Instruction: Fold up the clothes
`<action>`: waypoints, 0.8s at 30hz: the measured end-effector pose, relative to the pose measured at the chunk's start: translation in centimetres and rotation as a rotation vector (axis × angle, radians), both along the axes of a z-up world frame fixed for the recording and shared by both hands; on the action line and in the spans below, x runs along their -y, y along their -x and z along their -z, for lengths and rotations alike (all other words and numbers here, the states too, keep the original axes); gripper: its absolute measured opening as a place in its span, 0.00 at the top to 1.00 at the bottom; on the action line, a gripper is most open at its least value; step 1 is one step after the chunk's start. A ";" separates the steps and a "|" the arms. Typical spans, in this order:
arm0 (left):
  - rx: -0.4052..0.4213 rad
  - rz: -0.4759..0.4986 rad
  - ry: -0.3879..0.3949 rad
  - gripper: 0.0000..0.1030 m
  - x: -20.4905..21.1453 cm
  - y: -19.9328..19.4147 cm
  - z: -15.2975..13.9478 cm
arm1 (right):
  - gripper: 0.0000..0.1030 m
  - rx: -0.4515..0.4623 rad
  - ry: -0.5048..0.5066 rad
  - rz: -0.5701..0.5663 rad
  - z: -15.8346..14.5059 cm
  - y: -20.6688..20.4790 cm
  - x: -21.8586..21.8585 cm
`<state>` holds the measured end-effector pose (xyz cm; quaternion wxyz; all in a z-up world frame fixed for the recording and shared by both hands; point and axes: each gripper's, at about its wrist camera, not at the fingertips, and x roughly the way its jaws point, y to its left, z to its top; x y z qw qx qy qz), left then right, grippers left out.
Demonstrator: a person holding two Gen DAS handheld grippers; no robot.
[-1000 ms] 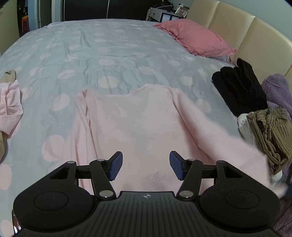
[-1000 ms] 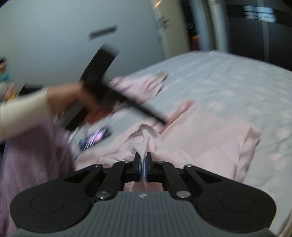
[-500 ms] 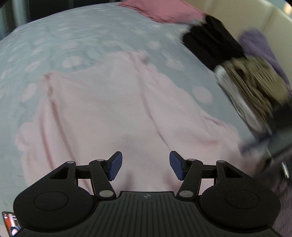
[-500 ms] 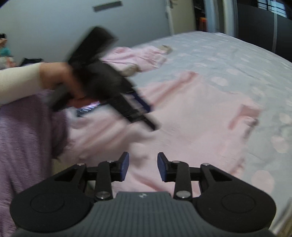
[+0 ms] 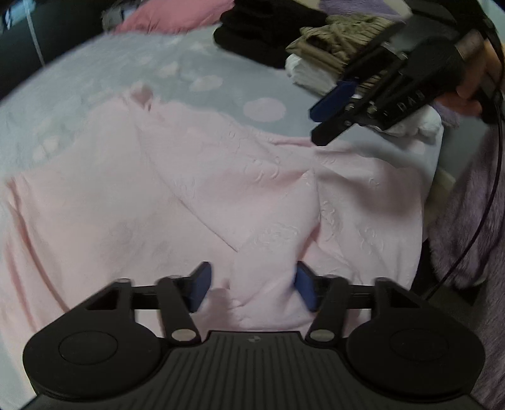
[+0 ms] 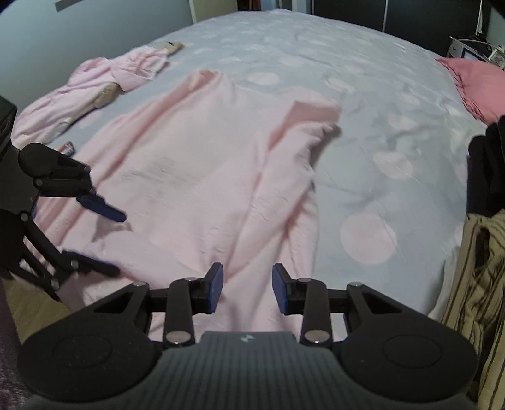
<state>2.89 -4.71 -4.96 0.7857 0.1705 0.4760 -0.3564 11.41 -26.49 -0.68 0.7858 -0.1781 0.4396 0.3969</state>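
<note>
- Pink top [image 5: 195, 189] lies spread flat on the bed [image 6: 363, 82], hem end at the near edge, neck end toward the middle of the bed. One sleeve is folded across the body, fabric wrinkled.
- Left gripper [image 5: 251, 285]: jaws closing, a raised fold of the pink top between the blue pads at the near edge. The right pad [image 5: 304, 285] touches cloth; the left one stands clear, so no full pinch visible.
- Right gripper [image 6: 247, 288]: jaws part open, low over the hem of the pink top, nothing clamped. In the left wrist view it hangs above the top's right side [image 5: 328, 115], held by a hand [image 5: 473, 79].
- No containers in view.
- Clothes stack [image 5: 331, 53] at the right edge of the bed: black, olive striped and white pieces piled together.
- Second pink garment [image 6: 94, 85] crumpled near the far left edge, apart from the top.
- Dark pink pillow [image 6: 473, 85] at the head end.
- Bed cover is grey-blue with pale pink dots.
- Room: plain grey wall [image 6: 79, 38] beyond the left side, dark wardrobe fronts [image 6: 347, 12] behind the far edge. Both views motion-blurred.
</note>
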 end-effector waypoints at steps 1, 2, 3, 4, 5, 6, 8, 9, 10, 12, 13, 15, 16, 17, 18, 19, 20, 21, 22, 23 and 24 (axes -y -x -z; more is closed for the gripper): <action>-0.028 -0.013 0.017 0.86 -0.3 -0.4 0.1 | 0.63 0.007 0.014 0.004 0.3 -0.2 0.0; -0.042 -0.025 0.029 0.90 -0.5 -0.8 0.0 | 0.63 0.013 0.028 0.008 0.7 -0.4 0.1; -0.048 -0.034 0.040 0.98 -0.8 -0.9 -0.2 | 0.63 0.020 0.041 0.011 1.0 -0.6 0.1; -0.054 -0.045 0.056 0.98 -1.2 -1.0 -0.6 | 0.63 0.030 0.045 0.014 1.2 -0.7 0.2; -0.062 -0.063 0.072 0.99 -1.6 -1.0 -1.0 | 0.63 0.041 0.048 0.016 1.3 -0.9 0.3; -0.070 -0.091 0.092 0.99 -2.1 -1.0 -1.5 | 0.63 0.057 0.046 0.019 1.3 -0.9 0.4; -0.087 -0.154 0.148 0.99 -3.6 -0.7 -2.7 | 0.63 0.099 0.042 0.029 1.5 -1.3 0.1; -0.091 -0.184 0.175 0.99 -4.3 -0.5 -3.3 | 0.63 0.119 0.041 0.031 1.6 -1.6 -0.1; -0.090 -0.214 0.198 0.99 -5.1 -0.4 -3.9 | 0.63 0.136 0.041 0.019 1.8 -1.7 -0.4; -0.086 -0.280 0.238 0.99 -6.9 -0.1 -5.1 | 0.63 0.175 0.050 -0.009 2.1 -2.0 -1.2; -0.086 -0.319 0.254 0.99 -7.9 -0.1 -5.5 | 0.63 0.194 0.055 -0.022 2.3 -2.2 -1.6; -0.083 -0.401 0.266 0.99 -9.9 0.1 -5.9 | 0.63 0.220 0.069 -0.040 2.7 -2.6 -2.3; -0.089 -0.448 0.268 0.99 -11.0 0.1 -5.8 | 0.63 0.224 0.083 -0.042 2.9 -3.0 -2.6; -0.107 -0.501 0.263 0.99 -12.0 0.2 -5.4 | 0.63 0.226 0.096 -0.041 3.1 -3.3 -3.0; -0.128 -0.555 0.255 0.99 -13.0 0.2 -5.0 | 0.63 0.227 0.107 -0.037 3.3 -3.7 -3.2; -0.152 -0.603 0.238 0.98 -13.9 0.2 -4.3 | 0.63 0.227 0.118 -0.035 3.5 -4.0 -3.5; -0.176 -0.639 0.210 0.98 -14.5 0.2 -3.6 | 0.63 0.220 0.124 -0.039 3.7 -4.3 -3.7; -0.196 -0.656 0.174 0.94 -14.8 0.1 -3.0 | 0.63 0.221 0.129 -0.045 3.9 -4.5 -3.9; -0.197 -0.659 0.136 0.82 -14.8 0.2 -2.6 | 0.63 0.221 0.134 -0.051 4.0 -4.7 -4.1; -0.170 -0.654 0.099 0.75 -14.5 0.4 -2.4 | 0.63 0.226 0.138 -0.058 4.2 -4.7 -4.2; -0.127 -0.642 0.066 0.61 -14.1 0.7 -2.6 | 0.63 0.231 0.139 -0.064 4.2 -4.8 -4.4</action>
